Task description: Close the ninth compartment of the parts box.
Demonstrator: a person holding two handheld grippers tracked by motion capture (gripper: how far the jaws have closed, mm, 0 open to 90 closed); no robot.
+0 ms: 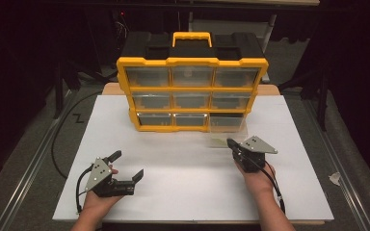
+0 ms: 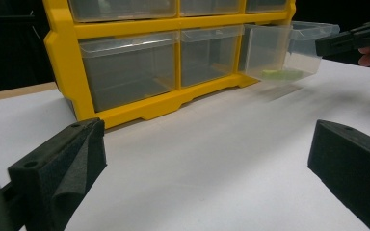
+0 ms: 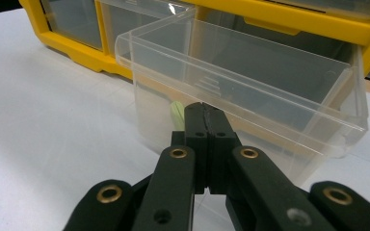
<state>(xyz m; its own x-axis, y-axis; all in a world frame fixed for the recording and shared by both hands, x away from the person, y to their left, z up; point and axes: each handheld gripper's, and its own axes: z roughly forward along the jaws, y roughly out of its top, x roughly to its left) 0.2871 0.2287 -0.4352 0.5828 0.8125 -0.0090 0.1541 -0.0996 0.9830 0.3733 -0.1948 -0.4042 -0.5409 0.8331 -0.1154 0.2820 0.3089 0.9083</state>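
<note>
At the pulled-out clear drawer (image 3: 241, 91), right gripper (image 1: 231, 143) jaws pressed together; left gripper (image 1: 127, 166) jaws wide apart, empty.

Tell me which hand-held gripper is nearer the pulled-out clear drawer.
Right. The right hand-held gripper has its shut jaws at the front of the clear drawer. The left hand-held gripper sits open, well off to the drawer's left, over the white table.

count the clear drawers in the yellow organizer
9: three across the top row, three across the middle row, three across the bottom row. The bottom right drawer is pulled out, by the right gripper.
</note>
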